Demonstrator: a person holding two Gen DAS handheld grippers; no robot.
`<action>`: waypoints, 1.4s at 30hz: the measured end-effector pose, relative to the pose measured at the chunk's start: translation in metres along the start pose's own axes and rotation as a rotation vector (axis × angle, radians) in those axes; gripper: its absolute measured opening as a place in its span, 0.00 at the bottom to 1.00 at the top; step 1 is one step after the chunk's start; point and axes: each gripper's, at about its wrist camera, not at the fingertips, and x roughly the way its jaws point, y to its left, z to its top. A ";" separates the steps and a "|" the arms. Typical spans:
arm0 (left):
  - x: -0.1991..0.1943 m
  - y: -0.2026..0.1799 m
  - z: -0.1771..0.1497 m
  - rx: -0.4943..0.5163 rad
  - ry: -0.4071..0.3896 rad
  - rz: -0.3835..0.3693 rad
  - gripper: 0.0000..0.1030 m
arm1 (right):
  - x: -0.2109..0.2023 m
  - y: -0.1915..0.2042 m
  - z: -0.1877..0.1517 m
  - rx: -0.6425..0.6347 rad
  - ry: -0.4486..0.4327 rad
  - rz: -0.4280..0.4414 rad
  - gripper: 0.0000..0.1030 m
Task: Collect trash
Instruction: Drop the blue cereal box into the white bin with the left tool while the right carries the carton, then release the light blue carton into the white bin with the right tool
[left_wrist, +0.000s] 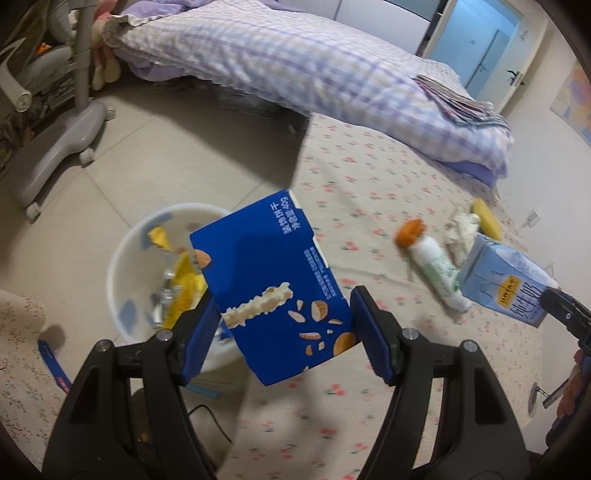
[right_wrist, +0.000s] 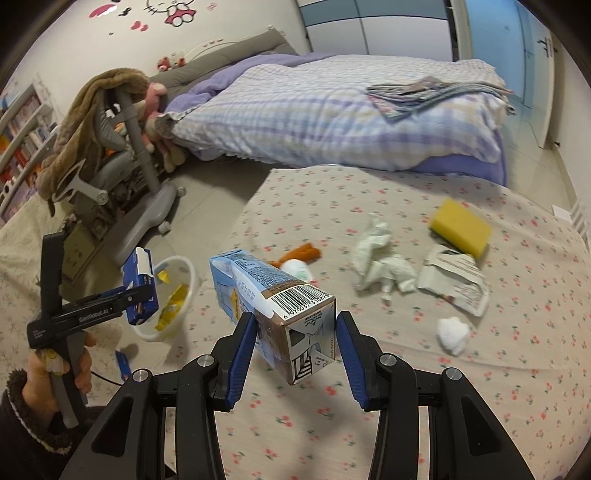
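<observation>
My left gripper is shut on a dark blue biscuit box, held in the air beside a white bin that holds yellow wrappers. In the right wrist view the same gripper and blue box hang just left of the bin. My right gripper is shut on a light blue milk carton, lifted above the flowered sheet. The carton also shows at the right of the left wrist view. A white bottle with an orange cap lies on the sheet.
On the flowered bed sheet lie crumpled tissue, a torn paper wrapper, a small white wad and a yellow sponge. A checked quilt lies beyond. A grey wheeled chair base stands on the tiled floor.
</observation>
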 end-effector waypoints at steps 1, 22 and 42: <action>0.000 0.008 0.000 -0.010 0.000 0.009 0.69 | 0.003 0.005 0.001 -0.007 0.002 0.006 0.44; 0.004 0.086 0.000 -0.120 0.005 0.067 0.85 | 0.061 0.093 0.011 -0.107 0.055 0.092 0.45; -0.018 0.137 -0.021 -0.133 0.028 0.161 0.96 | 0.124 0.156 0.016 -0.148 0.095 0.094 0.45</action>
